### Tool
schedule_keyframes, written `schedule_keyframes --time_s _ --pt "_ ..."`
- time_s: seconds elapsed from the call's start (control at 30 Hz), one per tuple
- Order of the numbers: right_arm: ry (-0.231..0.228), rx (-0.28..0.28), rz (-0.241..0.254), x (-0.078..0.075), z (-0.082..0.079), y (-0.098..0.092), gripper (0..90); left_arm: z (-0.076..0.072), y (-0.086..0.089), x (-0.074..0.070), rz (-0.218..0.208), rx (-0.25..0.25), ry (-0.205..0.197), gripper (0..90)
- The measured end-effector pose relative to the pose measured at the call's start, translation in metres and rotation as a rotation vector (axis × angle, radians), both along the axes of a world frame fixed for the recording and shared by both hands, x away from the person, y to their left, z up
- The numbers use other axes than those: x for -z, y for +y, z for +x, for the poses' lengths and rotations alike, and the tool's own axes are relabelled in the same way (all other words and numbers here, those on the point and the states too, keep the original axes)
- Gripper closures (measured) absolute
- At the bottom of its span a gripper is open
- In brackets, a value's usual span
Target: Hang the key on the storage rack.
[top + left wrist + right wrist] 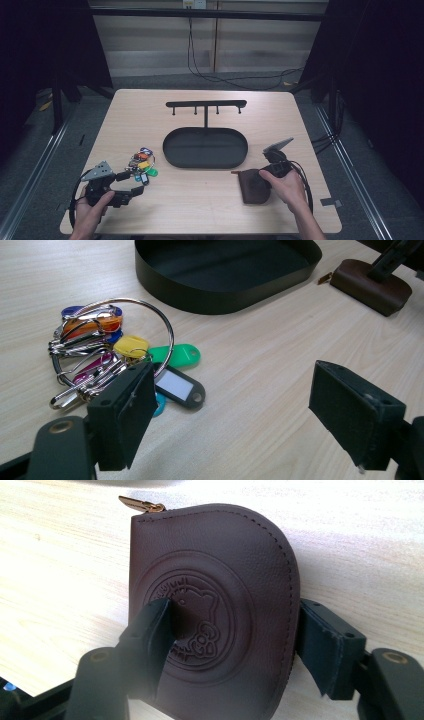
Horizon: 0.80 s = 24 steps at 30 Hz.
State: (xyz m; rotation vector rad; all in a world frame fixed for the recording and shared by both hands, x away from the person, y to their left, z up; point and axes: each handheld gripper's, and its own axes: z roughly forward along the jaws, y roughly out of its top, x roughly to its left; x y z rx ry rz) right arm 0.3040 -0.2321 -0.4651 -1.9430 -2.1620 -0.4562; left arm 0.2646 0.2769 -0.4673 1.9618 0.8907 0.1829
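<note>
A brown leather pouch (pixel 215 625) is seen lying flat on the bench (pixel 200 200), near its front right, just beside the black oval tray (pixel 205 147). The right gripper (pixel 260 181) is brought down over it, and the pouch is straddled by its fingers (pixel 327 647): one is set against the stitched curved edge, the other is laid over the embossed round emblem. Whether the pouch is actually squeezed cannot be told; the fingers look spread about as wide as the pouch, so a grip appears to be forming rather than finished. The brass zipper pull (pixel 140 504) is pointed away from the gripper, which leaves the plain rounded side free to be pinched.

The left gripper (pixel 134 184) is held low over the front left of the bench with its fingers (pixel 125 415) released and nothing between them. A key ring (pixel 117 352) with coloured tags is left on the bench just ahead of it, probably as the next thing to be picked up.

Behind the tray a rack with hooks (pixel 206 105) is stood upright, presumably so that the keys can be hung and the pouch dropped into the tray below.
</note>
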Motion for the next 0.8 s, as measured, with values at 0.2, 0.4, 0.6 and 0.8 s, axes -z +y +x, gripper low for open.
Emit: schedule_keyframes --time_s 0.2,0.4,0.6,0.8 --pt "-0.015 0.000 -0.024 -0.007 0.002 0.001 48.5 0.000 0.000 0.000 0.001 -0.003 -0.001 18.9" --pt "-0.024 0.002 -0.021 -0.013 0.002 -0.001 57.2 0.000 0.000 0.000 -0.002 -0.007 0.000 18.9" --pt "-0.033 0.000 -0.019 -0.019 0.001 -0.003 64.8 0.000 0.000 0.000 0.002 -0.003 -0.001 18.9" --pt "-0.054 0.001 -0.004 -0.027 0.002 -0.003 73.0 0.000 0.000 0.000 -0.002 -0.006 0.000 18.9"
